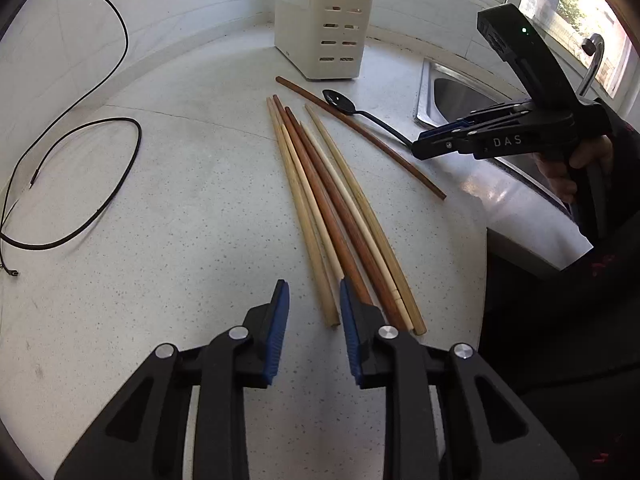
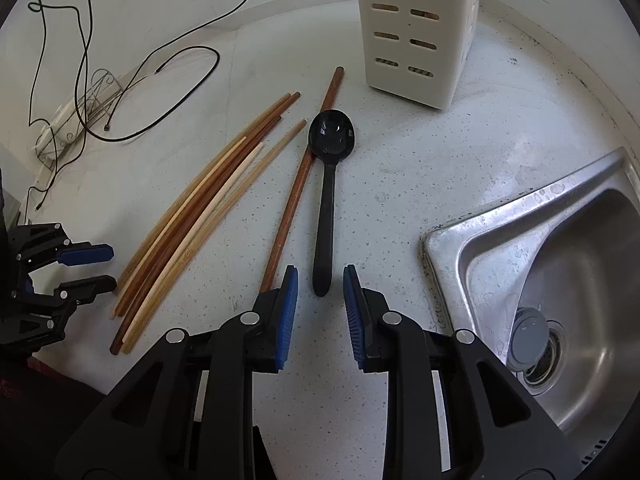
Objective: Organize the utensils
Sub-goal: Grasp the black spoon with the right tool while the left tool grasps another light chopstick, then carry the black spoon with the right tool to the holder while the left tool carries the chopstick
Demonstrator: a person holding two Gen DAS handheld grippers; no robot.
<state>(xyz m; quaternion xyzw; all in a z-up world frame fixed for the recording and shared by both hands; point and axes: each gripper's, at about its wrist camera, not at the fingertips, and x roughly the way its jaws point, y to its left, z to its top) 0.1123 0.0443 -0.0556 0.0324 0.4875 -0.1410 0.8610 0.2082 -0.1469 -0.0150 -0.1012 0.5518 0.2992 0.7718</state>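
Observation:
Several wooden chopsticks (image 1: 332, 200), light and dark, lie bundled on the speckled counter; they also show in the right wrist view (image 2: 192, 216). One dark chopstick (image 1: 360, 132) lies apart, next to a black spoon (image 2: 328, 184). A cream slotted utensil holder (image 1: 324, 20) stands at the back, also in the right wrist view (image 2: 416, 28). My left gripper (image 1: 314, 308) is open and empty at the near ends of the bundle. My right gripper (image 2: 320, 292) is open and empty, just short of the spoon handle's near end; it also shows in the left wrist view (image 1: 420, 148).
A steel sink (image 2: 560, 264) with a drain is set into the counter at the right. Black cables (image 1: 80, 176) loop on the counter's left. A small wire rack (image 2: 76, 116) stands at the far left. The counter's front edge is close on the right.

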